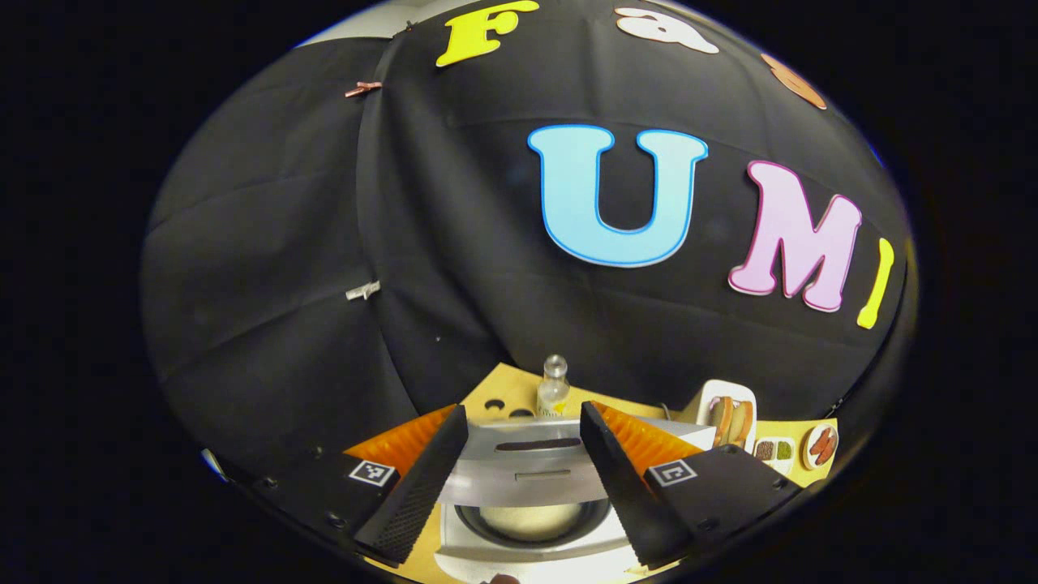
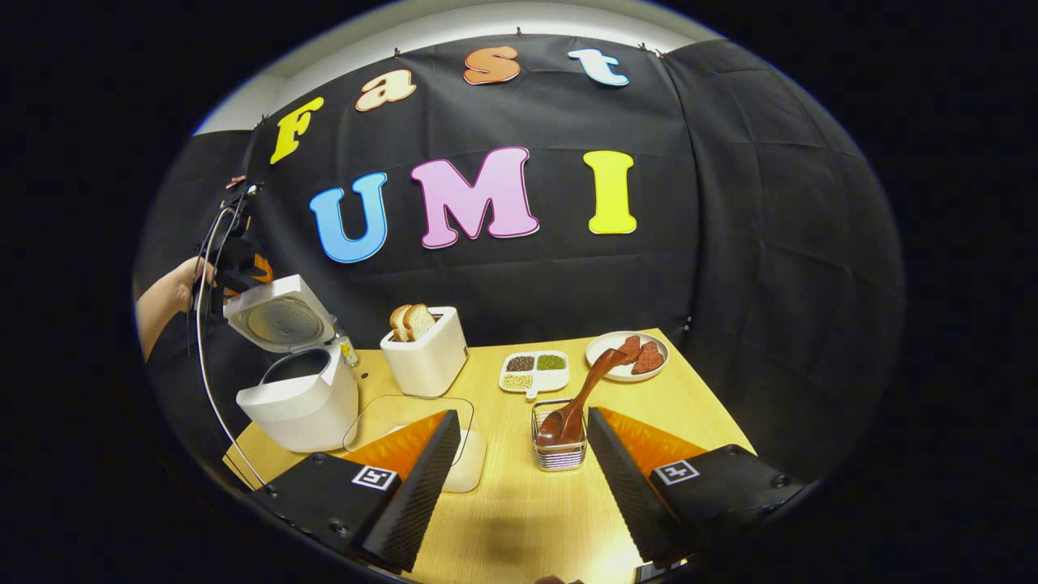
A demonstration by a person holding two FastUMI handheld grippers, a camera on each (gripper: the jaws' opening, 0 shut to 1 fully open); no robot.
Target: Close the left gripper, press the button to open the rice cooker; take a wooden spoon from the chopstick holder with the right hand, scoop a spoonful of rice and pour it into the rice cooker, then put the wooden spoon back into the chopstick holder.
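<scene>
White rice cooker [image 2: 298, 397] stands at table's left corner, lid [image 2: 277, 318] already up, so your left gripper [image 1: 523, 478] hovers over pot, jaws apart. Brown wooden spoon [image 2: 577, 404] leans in wire chopstick holder [image 2: 559, 448]; your right gripper [image 2: 519, 487] faces it, jaws wide, ready for grasp

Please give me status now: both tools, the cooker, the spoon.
Left tool open, above open cooker. Right tool open, empty, short of holder. Spoon in holder, untouched. Path to spoon looks free.
</scene>
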